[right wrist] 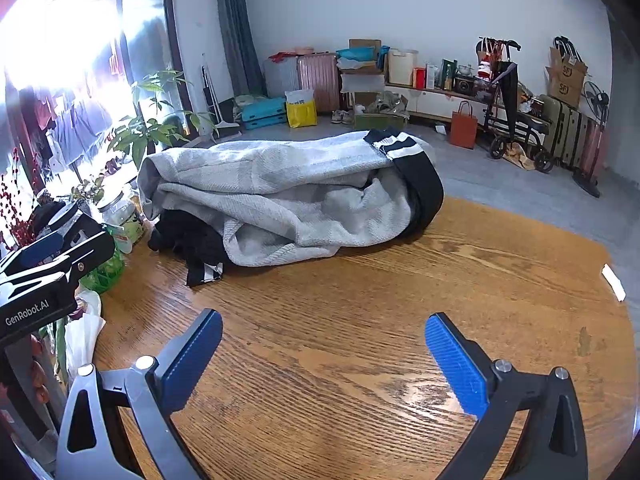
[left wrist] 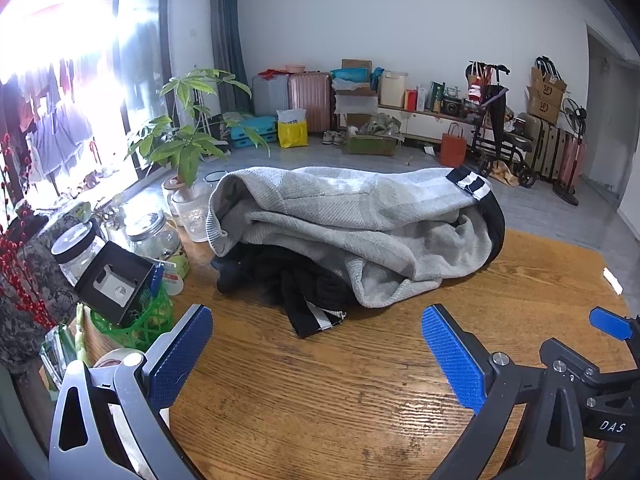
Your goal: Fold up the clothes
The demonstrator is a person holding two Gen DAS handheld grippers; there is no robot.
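Item: grey garment (left wrist: 340, 220), bunched over black cloth (left wrist: 296, 284) on our wooden table (left wrist: 360, 380), long axis running left to right, straight ahead of both tools. Left gripper (left wrist: 316, 340) and right gripper (right wrist: 324, 344): spread wide, holding nothing; we judge the left nearer. Legible: "DAS", "GenRobot.AI", "SF" on cartons (left wrist: 546, 94).

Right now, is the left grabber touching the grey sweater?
Apart. In the left wrist view the open left gripper sits over bare wooden table, with wood showing between its fingertips and the grey sweater.
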